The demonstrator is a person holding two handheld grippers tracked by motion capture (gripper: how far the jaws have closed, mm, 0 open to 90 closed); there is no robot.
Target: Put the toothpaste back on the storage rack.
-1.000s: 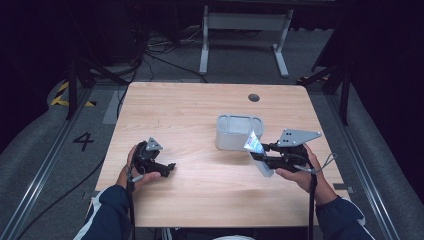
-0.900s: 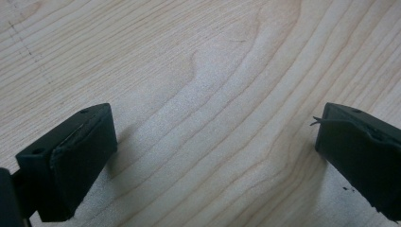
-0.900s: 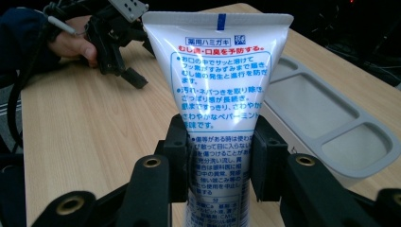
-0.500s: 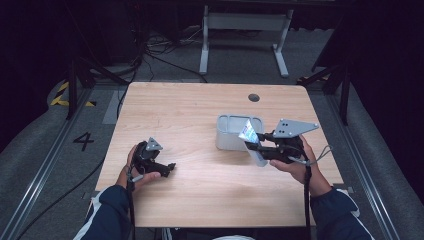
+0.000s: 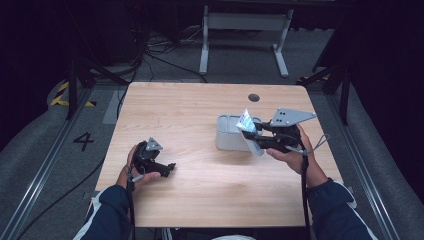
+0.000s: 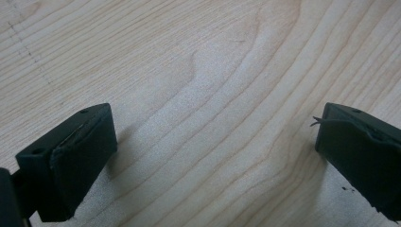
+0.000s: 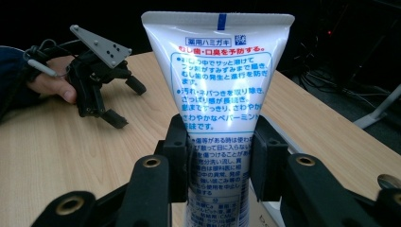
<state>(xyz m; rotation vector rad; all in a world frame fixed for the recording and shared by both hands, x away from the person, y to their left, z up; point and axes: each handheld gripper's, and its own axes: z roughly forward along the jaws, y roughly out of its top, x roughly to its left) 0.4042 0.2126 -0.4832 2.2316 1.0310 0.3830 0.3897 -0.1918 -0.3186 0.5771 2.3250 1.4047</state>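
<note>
Presently, right gripper (image 5: 255, 137) fingers (image 7: 177, 156) clamp a toothpaste tube (image 7: 220, 94) near the bench (image 5: 200, 115) right edge; left gripper (image 5: 167, 170) fingers (image 6: 78, 156) spread wide, holding nothing; dark room.

Light falls from above onto the wooden table (image 5: 200, 115), which stands bright while the floor and room around it sink into near black. The high view is soft and slightly grainy. In the left gripper view the black jaws cast faint shadows. The toothpaste tube (image 7: 218, 85) shows mild glare and legible print.
</note>
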